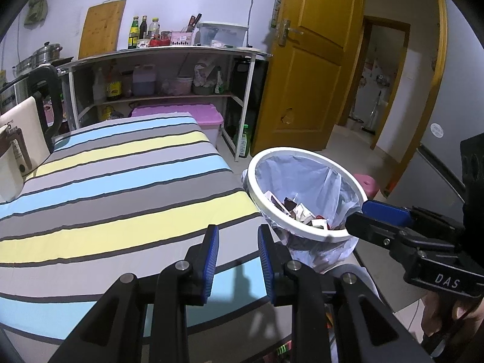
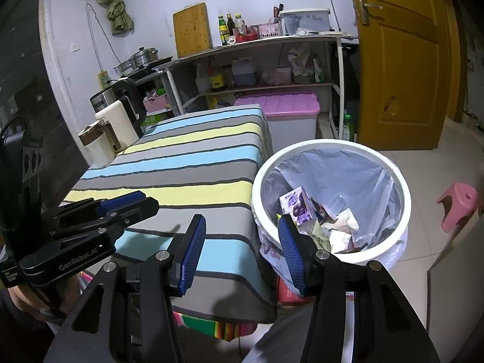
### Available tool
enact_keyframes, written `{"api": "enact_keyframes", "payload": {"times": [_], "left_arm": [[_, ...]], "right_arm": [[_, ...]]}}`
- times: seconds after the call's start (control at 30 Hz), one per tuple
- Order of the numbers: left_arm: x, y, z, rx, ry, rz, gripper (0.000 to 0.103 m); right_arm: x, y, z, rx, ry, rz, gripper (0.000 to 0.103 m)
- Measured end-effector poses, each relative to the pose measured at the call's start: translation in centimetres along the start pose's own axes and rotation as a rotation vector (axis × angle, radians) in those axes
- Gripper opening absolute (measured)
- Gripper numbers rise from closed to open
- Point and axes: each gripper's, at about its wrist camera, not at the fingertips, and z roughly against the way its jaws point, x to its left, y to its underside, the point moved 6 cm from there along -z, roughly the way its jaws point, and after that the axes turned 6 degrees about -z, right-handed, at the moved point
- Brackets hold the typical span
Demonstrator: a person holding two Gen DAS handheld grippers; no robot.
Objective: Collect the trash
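Note:
A white round bin (image 1: 314, 236) lined with a clear bag stands on the floor at the right end of the striped table (image 1: 121, 187). It holds several wrappers and cartons (image 1: 302, 211), among them a purple carton (image 2: 295, 204). The bin also shows in the right wrist view (image 2: 402, 187). My left gripper (image 1: 237, 260) is open and empty over the table's near right corner. My right gripper (image 2: 240, 251) is open and empty at the table's right edge, beside the bin rim. The right gripper also shows in the left wrist view (image 1: 372, 214), and the left in the right wrist view (image 2: 133, 202).
A cream kettle (image 2: 116, 124) with a black handle and a small jar (image 2: 90, 139) stand at the table's far left. Behind are a shelf unit (image 1: 169, 69) with bottles, a pink-lidded box (image 2: 281, 106), a yellow door (image 1: 314, 60) and a pink stool (image 2: 459, 205).

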Motion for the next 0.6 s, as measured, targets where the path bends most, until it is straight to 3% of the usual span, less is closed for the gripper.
{"api": "enact_keyframes", "payload": {"times": [0.6], "left_arm": [[0.05, 0.62, 0.70, 0.002, 0.003, 0.002, 0.026]], "right_arm": [[0.13, 0.17, 0.04, 0.001, -0.001, 0.000, 0.051]]}}
